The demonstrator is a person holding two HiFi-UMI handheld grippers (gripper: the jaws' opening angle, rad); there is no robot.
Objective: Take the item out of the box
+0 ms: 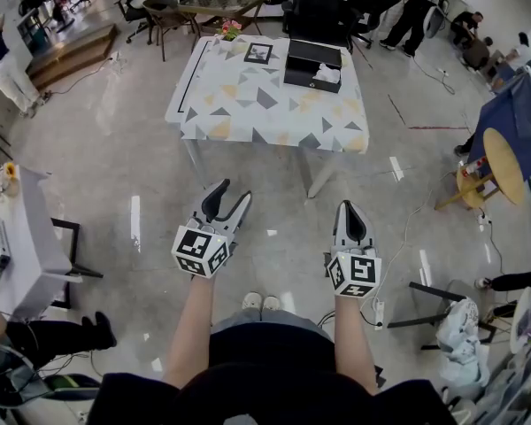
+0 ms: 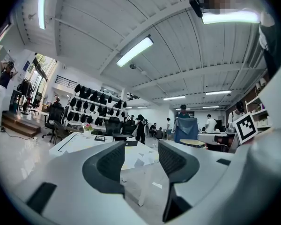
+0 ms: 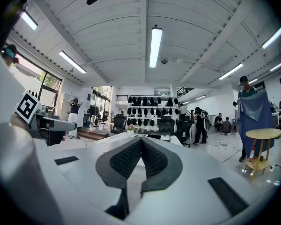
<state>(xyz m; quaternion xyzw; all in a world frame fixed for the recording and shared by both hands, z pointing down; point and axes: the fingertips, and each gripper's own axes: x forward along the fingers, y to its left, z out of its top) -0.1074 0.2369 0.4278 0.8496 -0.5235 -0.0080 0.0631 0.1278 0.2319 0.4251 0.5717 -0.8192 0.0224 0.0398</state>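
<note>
Head view first: both tools hang over bare floor on the near side, well short of the table [image 1: 248, 104] with its triangle-print cloth. On the far right part of that table sits the black box [image 1: 311, 64], lid off, with the white item [image 1: 328, 74] lying inside at its right end, a detail only this high camera catches. Just left of the box stands a small picture frame [image 1: 258, 53], and a pot of flowers [image 1: 231, 30] sits at the far edge. The left gripper [image 1: 233, 193] has its jaws spread and the right gripper [image 1: 350, 209] has them drawn to a point. In the left gripper view, the left gripper [image 2: 141, 153] shows a clear gap between its dark ribbed pads with nothing in it, only floor and the table [image 2: 79, 142] beyond. The box [image 2: 131, 143] reads there as a low dark slab, its contents hidden from this low angle. In the right gripper view, the right gripper [image 3: 141, 146] has its pads pressed flat together, gripping nothing. That camera also picks up a round wooden stool [image 3: 263, 134] at far right, seen from the side rather than from above.
</note>
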